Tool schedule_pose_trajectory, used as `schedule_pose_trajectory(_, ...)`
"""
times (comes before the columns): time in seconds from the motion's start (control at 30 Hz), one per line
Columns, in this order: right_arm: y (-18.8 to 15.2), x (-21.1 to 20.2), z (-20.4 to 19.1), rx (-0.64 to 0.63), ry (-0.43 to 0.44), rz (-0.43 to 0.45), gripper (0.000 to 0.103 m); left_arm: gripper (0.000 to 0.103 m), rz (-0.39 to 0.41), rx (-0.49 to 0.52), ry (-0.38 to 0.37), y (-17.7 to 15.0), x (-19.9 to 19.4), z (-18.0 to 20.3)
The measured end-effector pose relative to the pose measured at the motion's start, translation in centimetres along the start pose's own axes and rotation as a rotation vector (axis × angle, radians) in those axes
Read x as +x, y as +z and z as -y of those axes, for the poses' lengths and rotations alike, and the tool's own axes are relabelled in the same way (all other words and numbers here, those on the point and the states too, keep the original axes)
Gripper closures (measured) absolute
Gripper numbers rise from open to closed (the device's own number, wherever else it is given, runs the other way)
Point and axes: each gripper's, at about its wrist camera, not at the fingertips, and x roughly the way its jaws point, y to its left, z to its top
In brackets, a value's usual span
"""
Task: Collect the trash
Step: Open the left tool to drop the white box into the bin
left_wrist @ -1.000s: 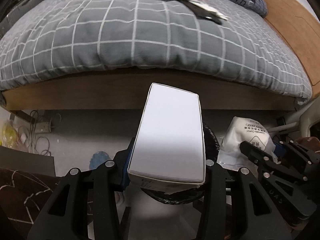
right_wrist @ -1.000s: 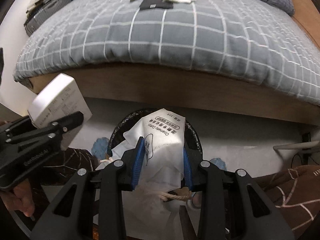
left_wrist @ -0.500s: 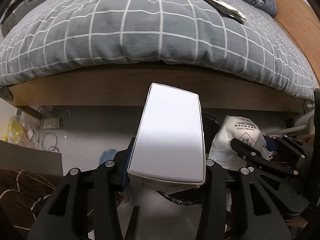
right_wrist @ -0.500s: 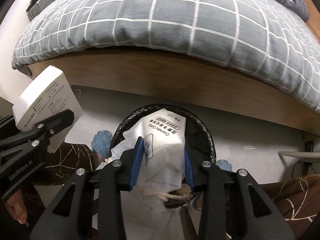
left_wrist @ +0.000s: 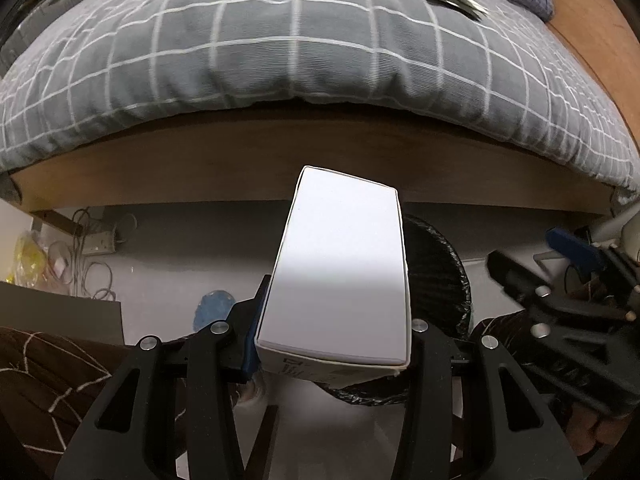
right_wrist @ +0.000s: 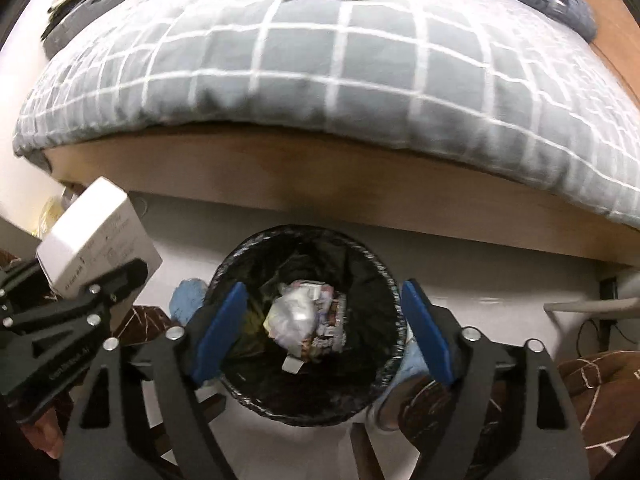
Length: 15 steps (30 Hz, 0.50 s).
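Right wrist view: the right claw (right_wrist: 322,330) is opening, empty, over the trash bin (right_wrist: 308,404) at lower centre; the left claw (right_wrist: 86,300) at left clamps the white box (right_wrist: 94,236), long axis pointing upper right, beside the bin.

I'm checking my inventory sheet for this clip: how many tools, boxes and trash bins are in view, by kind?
white box: 1
trash bin: 1
tools: 2 (left tool gripping the white box; right tool opening above the trash bin, nothing between its jaws)
Total: 4
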Motion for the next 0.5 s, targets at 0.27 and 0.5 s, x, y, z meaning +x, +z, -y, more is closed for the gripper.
schedule_pose_trajectory(0.27, -0.6, -3.1, 4.2, 0.007, -0.071, 0.081, 0.008, 0.059, -0.015, 0.047, -0.053, 0.4, 0.5, 4.2)
schedule_pose_trajectory(0.5, -1.9, -4.1, 6.8, 0.073, -0.074, 0.097, 0.008, 0.059, -0.044, 0.079, -0.110, 0.1, 1.5, 7.4)
